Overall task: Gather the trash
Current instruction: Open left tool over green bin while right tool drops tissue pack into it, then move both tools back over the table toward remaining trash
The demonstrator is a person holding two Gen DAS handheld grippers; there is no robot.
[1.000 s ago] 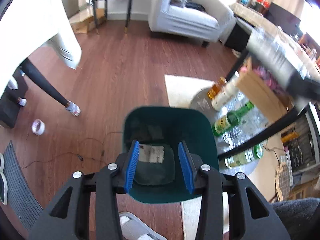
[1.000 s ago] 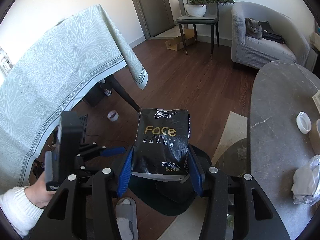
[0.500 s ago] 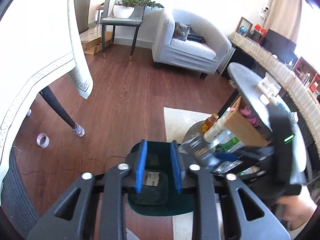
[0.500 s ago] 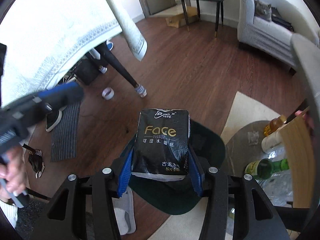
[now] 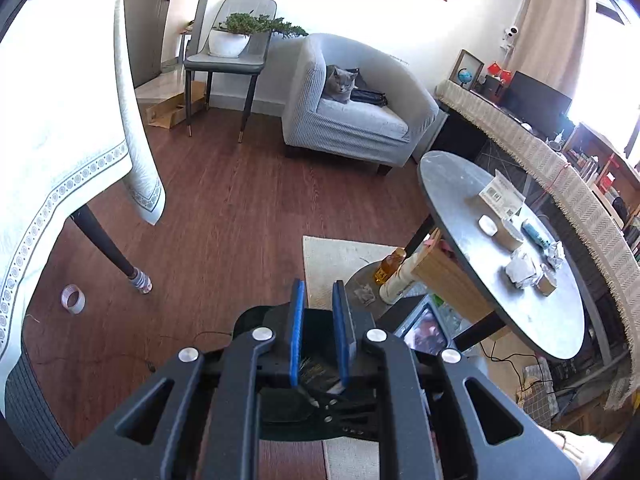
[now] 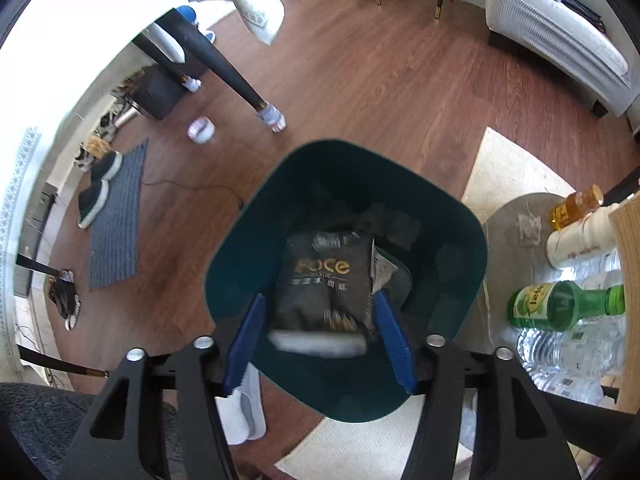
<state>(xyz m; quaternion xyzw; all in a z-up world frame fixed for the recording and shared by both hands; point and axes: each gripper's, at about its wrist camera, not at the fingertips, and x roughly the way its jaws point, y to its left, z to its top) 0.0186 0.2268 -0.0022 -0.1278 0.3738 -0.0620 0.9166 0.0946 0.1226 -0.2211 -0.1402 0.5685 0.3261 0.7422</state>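
Note:
In the right wrist view a dark green bin (image 6: 240, 240) stands on the wood floor right below my right gripper (image 6: 319, 299). Its jaws are opening, and a black "Face" tissue pack (image 6: 324, 276) hangs blurred between the blue pads, touching neither, inside the bin's mouth over other scraps. My left gripper (image 5: 319, 294) is higher up; its jaws are closing to a narrow gap with nothing between them. It hides most of the bin (image 5: 248, 320). Crumpled paper (image 5: 520, 270), a cup (image 5: 510, 236) and a small box (image 5: 500, 196) lie on the round grey table (image 5: 460, 176).
Bottles (image 6: 560, 304) crowd the shelf beside the bin under the round table. A table leg (image 6: 240, 80), a tape roll (image 6: 201, 130), a grey mat (image 6: 116, 220) with shoes and a white slipper (image 6: 244, 408) are on the floor. A cat sits in the armchair (image 5: 360, 128).
My right gripper came down over the bin and opened, letting go of the tissue pack. My left gripper rose, tilted up toward the room, and its jaws narrowed.

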